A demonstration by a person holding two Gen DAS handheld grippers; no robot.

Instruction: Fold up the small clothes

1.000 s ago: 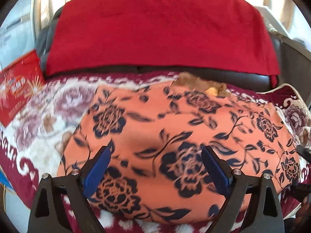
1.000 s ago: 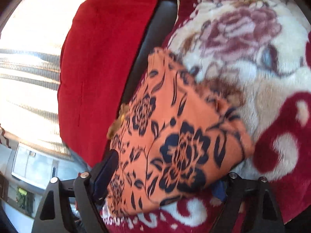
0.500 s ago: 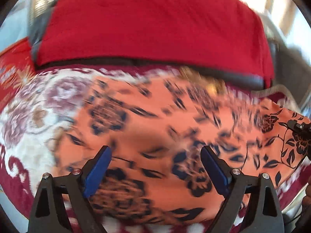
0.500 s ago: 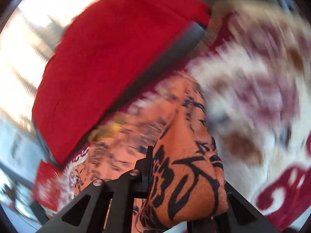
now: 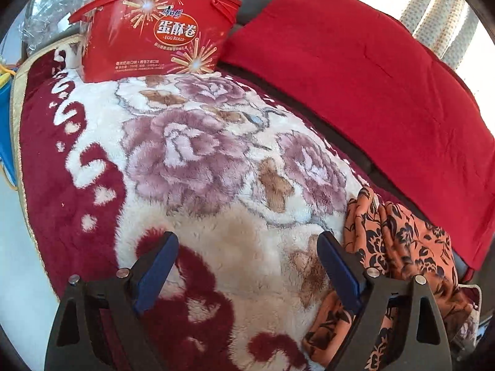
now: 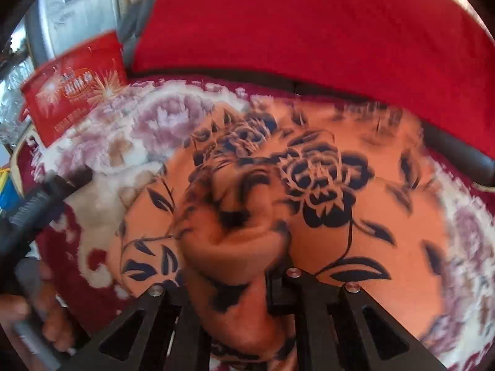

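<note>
The right claw [image 6: 230, 278] is closed on a bunched fold of the orange floral garment [image 6: 340, 204], which lies on the plush blanket [image 5: 216, 160]. The left claw [image 5: 247, 266] is open and empty, with the garment at its 3 o'clock. I think the thick bunch may slip and spoil the fold.

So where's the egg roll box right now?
The egg roll box stands at the far left of the floral blanket, beside the red cushion.

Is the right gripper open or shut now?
Shut: the right gripper pinches a bunched fold of the orange floral cloth.
</note>
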